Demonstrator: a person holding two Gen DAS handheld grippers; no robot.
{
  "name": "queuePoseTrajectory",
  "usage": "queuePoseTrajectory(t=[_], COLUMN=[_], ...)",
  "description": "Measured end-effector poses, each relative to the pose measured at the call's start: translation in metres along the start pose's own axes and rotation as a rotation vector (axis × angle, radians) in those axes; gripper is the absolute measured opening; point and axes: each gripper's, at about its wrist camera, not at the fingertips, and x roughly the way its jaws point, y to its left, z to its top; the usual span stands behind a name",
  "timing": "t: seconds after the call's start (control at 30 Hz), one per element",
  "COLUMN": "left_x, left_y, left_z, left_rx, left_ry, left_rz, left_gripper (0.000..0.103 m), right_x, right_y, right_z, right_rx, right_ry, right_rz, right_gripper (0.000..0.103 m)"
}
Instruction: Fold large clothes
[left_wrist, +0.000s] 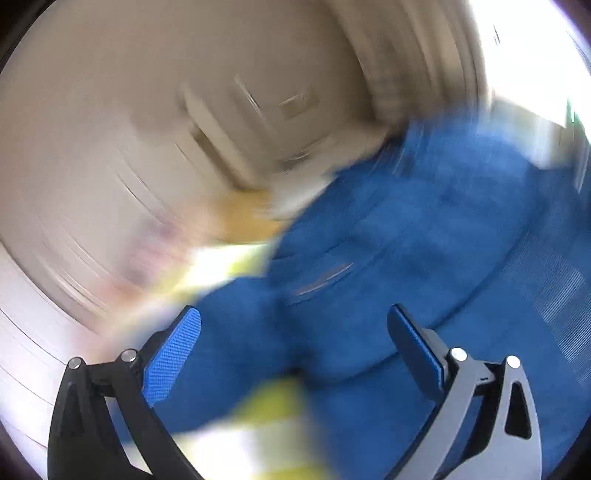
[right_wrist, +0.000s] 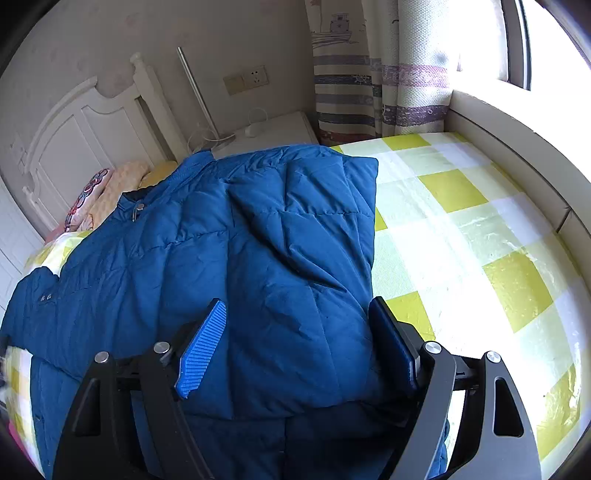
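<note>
A large blue quilted jacket (right_wrist: 258, 229) lies spread on a bed with a yellow, green and white checked sheet (right_wrist: 443, 229). One side is folded over its middle, and the zipper and collar point toward the headboard. My right gripper (right_wrist: 298, 302) hovers over the jacket's near part with its jaws wide apart. The folded fabric sits between the blue pads (right_wrist: 201, 350), which do not visibly press on it. The left wrist view is heavily motion-blurred. In it my left gripper (left_wrist: 294, 310) stands open above the blue jacket (left_wrist: 406, 229), with nothing gripped.
A white headboard (right_wrist: 74, 140) and patterned pillows (right_wrist: 110, 188) stand at the far left. A white nightstand (right_wrist: 273, 129) with a lamp sits beyond the jacket, next to a striped curtain (right_wrist: 369, 74). A padded ledge (right_wrist: 517, 122) under the window borders the bed's right side.
</note>
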Motion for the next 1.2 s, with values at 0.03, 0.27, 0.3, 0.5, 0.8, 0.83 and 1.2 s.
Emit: queuePoseTrajectory(t=[0.03, 0.27, 0.3, 0.5, 0.8, 0.83, 1.2], left_x=[0.004, 0.106, 0.123, 0.130, 0.127, 0.128, 0.129], left_y=[0.005, -0.054, -0.058, -0.056, -0.051, -0.050, -0.048], left_z=[0.003, 0.002, -0.008, -0.012, -0.011, -0.011, -0.012], left_rx=[-0.106, -0.175, -0.177, -0.161, -0.164, -0.165, -0.176], left_ry=[0.001, 0.167, 0.188, 0.153, 0.156, 0.156, 0.156], left_rz=[-0.088, -0.207, -0.195, -0.191, -0.194, -0.196, -0.210], left_gripper=[0.100, 0.097, 0.098, 0.101, 0.101, 0.101, 0.101], right_x=[-0.001, -0.006, -0.006, -0.038, -0.030, -0.030, 0.067], right_y=[0.000, -0.011, -0.013, -0.026, 0.051, 0.057, 0.073], right_z=[0.000, -0.003, -0.003, -0.009, 0.002, 0.008, 0.051], right_rx=[0.000, 0.042, 0.045, 0.106, -0.277, -0.289, -0.229], right_ry=[0.000, -0.003, -0.004, -0.173, -0.074, -0.075, 0.159], right_rz=[-0.002, 0.009, 0.015, 0.034, -0.063, -0.070, -0.159], right_gripper=[0.078, 0.083, 0.083, 0.083, 0.083, 0.083, 0.098])
